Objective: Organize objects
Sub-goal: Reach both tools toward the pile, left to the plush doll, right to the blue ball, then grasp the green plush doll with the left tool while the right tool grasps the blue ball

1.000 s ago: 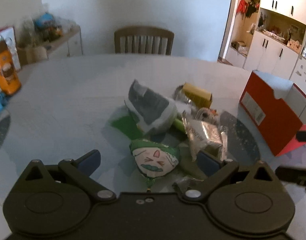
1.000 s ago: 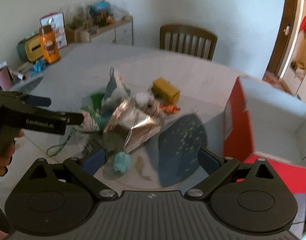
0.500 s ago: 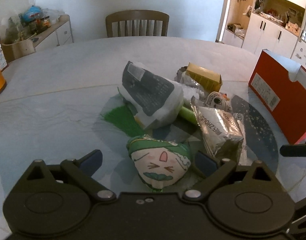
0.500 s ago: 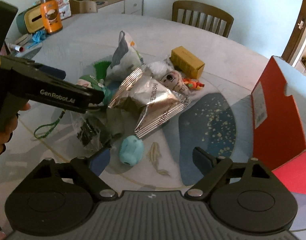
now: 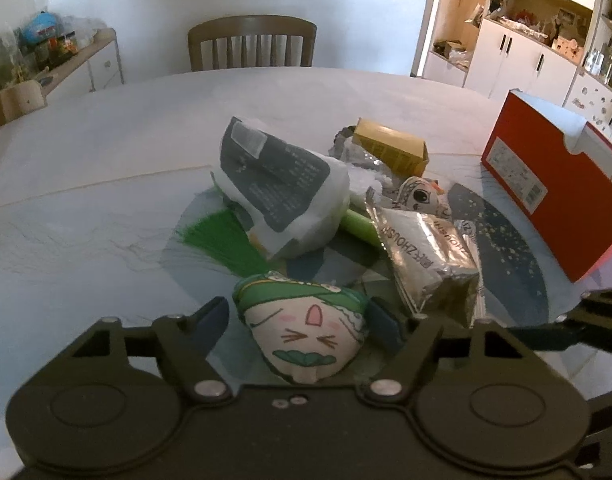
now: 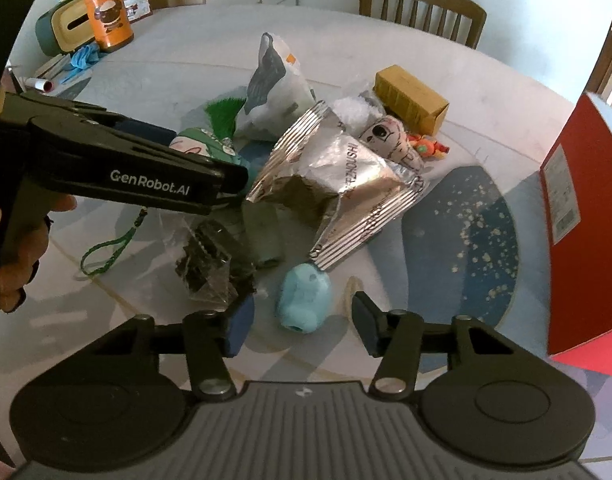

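Red box (image 6: 578, 184) cut by right edge. Green brush (image 5: 221, 240) handle hidden under white bag (image 5: 281, 192). Shelf items (image 5: 526, 20) too small to identify.

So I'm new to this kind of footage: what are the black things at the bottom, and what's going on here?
They are two hand-held grippers, each carrying its own camera that looks along its fingers. In the left view, the left gripper is open around a green-capped plush face. In the right view, the right gripper is open around a light blue toy. Nothing is gripped yet. The glass-topped table also holds a silver foil packet, a yellow box and a red box.
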